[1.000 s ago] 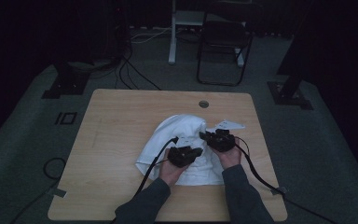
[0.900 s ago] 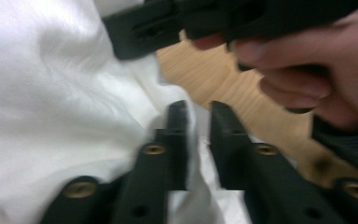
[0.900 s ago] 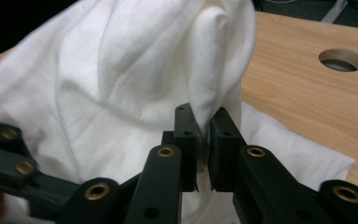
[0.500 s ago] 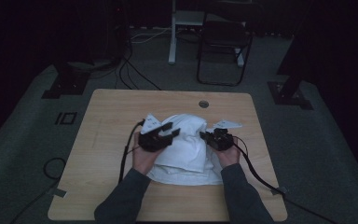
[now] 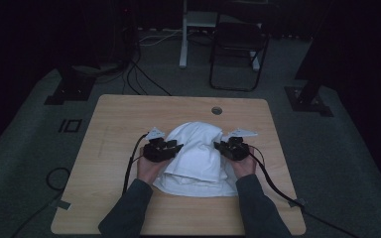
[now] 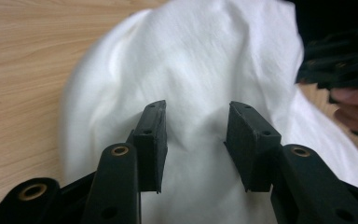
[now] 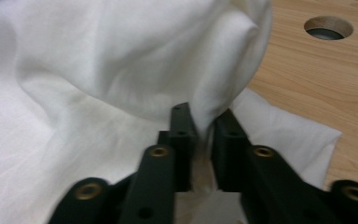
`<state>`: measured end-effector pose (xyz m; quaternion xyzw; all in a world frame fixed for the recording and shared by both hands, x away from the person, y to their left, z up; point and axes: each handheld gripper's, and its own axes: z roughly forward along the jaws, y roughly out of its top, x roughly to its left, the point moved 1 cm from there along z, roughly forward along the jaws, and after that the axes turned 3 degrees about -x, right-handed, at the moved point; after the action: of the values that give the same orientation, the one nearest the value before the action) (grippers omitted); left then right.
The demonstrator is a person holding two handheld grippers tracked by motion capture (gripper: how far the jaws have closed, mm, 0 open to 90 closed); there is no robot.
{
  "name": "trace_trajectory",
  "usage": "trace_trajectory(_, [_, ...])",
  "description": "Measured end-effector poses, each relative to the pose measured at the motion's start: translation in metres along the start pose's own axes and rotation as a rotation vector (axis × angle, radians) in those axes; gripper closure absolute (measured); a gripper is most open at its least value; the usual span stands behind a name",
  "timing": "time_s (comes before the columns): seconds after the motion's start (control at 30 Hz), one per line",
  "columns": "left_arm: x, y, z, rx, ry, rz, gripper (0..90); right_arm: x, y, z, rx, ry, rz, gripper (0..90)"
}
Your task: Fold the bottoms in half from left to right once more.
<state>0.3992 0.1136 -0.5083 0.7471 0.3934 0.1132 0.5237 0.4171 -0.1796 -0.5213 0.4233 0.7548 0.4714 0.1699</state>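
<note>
Centrally on the desk (image 5: pixel 114 129), slightly toward its 6 o'clock edge, lay a white cloth (image 5: pixel 198 158), bunched into a raised mound with flatter layers spread beneath. The left claw (image 5: pixel 171 147) sat at the cloth's 9 o'clock side; in the left gripper view its jaws stood apart with the cloth (image 6: pixel 200 70) lying between and beyond them, the pads not pressing it. The right claw (image 5: pixel 224 147) sat at the cloth's 3 o'clock side; in the right gripper view its jaws had just been opening, yet a fold of cloth (image 7: pixel 121 56) remained between the narrow gap and touched both pads. A round hole (image 5: pixel 217 110) lay in the desk at 12 o'clock of the cloth, well apart from it.
</note>
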Motion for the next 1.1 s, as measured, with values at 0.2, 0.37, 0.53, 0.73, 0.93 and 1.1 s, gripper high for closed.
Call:
trace_trajectory(0.2, [-0.002, -0.001, 0.001, -0.005, 0.017, 0.001, 58.0, 0.004, 0.003, -0.018, -0.033, -0.032, -0.013, 58.5])
trace_trajectory(0.37, [-0.005, -0.001, 0.001, -0.012, 0.032, 0.002, 58.1, 0.013, 0.007, -0.035, -0.099, 0.005, -0.026, 58.8])
trace_trajectory(0.53, [-0.01, 0.0, 0.003, -0.01, 0.043, 0.025, 58.0, 0.026, 0.01, -0.027, -0.098, 0.058, -0.065, 49.0])
trace_trajectory(0.73, [-0.012, 0.001, 0.004, -0.009, 0.054, 0.041, 57.8, 0.032, 0.014, -0.011, -0.053, 0.089, -0.091, 73.7])
trace_trajectory(0.93, [-0.01, -0.001, 0.003, -0.016, 0.056, 0.026, 56.4, 0.022, 0.019, -0.038, -0.136, 0.045, -0.048, 89.6])
trace_trajectory(1.1, [-0.013, -0.002, 0.003, -0.023, 0.044, 0.026, 54.8, 0.007, 0.018, -0.055, -0.155, 0.024, -0.008, 89.6])
